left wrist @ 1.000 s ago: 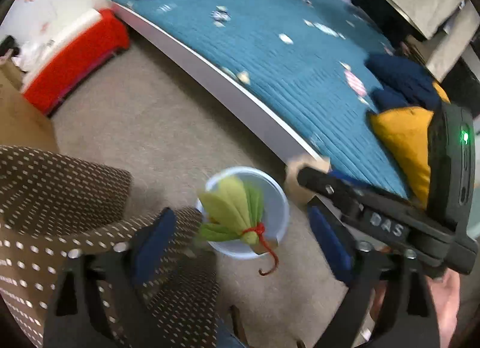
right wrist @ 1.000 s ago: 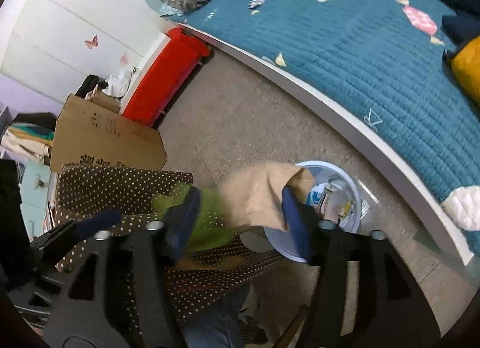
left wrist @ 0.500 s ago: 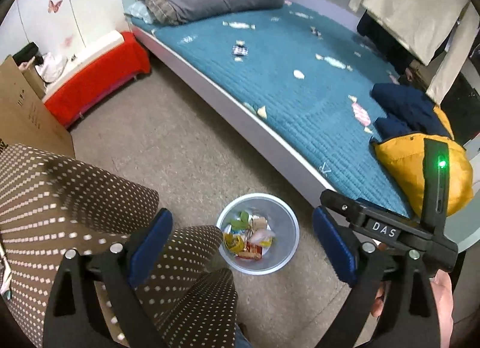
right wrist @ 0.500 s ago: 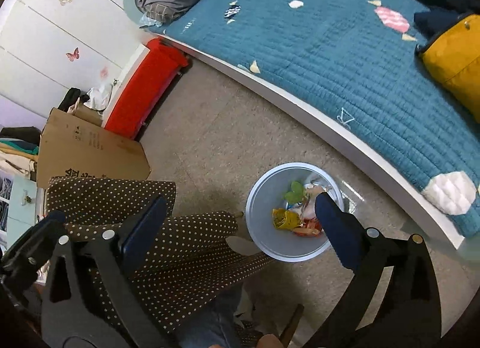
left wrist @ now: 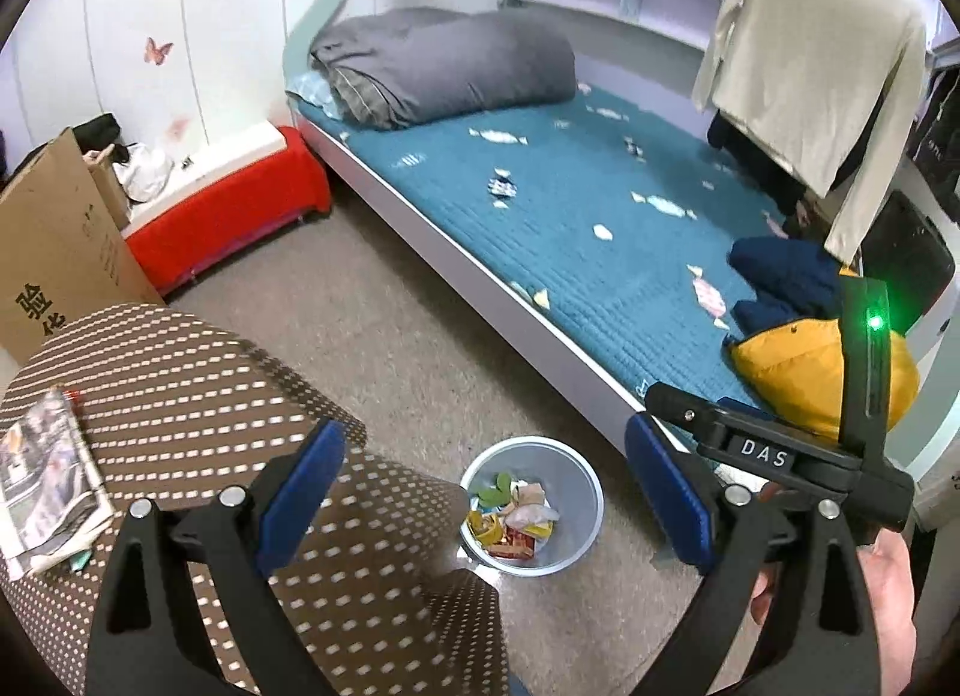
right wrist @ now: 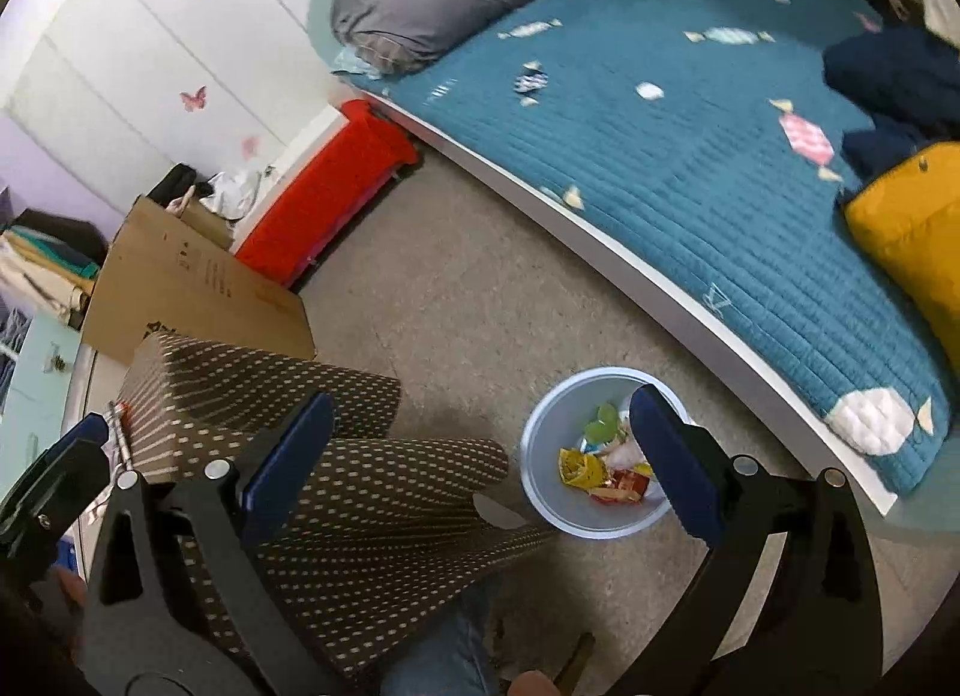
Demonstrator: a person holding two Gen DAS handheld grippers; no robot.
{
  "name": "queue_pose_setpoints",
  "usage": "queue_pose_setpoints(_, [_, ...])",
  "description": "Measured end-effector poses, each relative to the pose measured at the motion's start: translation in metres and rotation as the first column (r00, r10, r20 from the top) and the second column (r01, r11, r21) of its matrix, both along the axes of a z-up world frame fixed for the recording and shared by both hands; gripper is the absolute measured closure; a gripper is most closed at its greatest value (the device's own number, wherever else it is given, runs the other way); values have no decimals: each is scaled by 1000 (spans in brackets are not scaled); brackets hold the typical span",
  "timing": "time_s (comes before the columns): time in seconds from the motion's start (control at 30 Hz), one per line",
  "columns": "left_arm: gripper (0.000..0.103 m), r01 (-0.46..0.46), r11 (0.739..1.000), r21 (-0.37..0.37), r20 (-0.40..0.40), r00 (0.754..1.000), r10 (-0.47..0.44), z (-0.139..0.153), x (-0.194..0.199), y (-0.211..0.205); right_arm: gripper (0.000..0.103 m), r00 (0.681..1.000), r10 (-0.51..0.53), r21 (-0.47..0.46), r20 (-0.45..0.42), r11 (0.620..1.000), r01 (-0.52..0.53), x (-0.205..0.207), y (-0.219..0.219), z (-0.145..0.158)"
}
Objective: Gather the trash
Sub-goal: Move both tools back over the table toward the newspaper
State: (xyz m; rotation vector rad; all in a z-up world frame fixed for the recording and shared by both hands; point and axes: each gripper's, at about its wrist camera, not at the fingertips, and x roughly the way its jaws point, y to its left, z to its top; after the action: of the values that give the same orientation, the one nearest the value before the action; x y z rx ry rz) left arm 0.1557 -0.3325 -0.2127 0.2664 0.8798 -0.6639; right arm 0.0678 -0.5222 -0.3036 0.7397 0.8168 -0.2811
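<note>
Both hand-held grippers, left [left wrist: 480, 492] & right [right wrist: 480, 456], gape wide w/ nothing held; we judge the wrappers [left wrist: 510, 516] in the bin [left wrist: 585, 492] light, crinkly, slippery, so pinch mid-body.

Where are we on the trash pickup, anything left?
Done: wrappers lie in the bin on the floor. In hand: nothing; the left gripper and right gripper are both open and empty. Left: a newspaper on the dotted cloth, possibly trash.
</note>
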Motion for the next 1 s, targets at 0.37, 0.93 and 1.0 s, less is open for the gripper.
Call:
queue_pose_setpoints(0.37, [10,-87,995,-42,111,990,91,30,-12,84,6,990,122,-108,68,988,-115,16,70,66])
queue_pose_setpoints(0.93, [10,-275,953,-126,164,942,293,51,-4,217,6,934,345,-250,89,916,-314,47,192,119])
queue_pose_setpoints(1.0, [10,-310,942,-131,161,931,328,48,1,236,6,925,370,-257,82,905,-339,53,205,118])
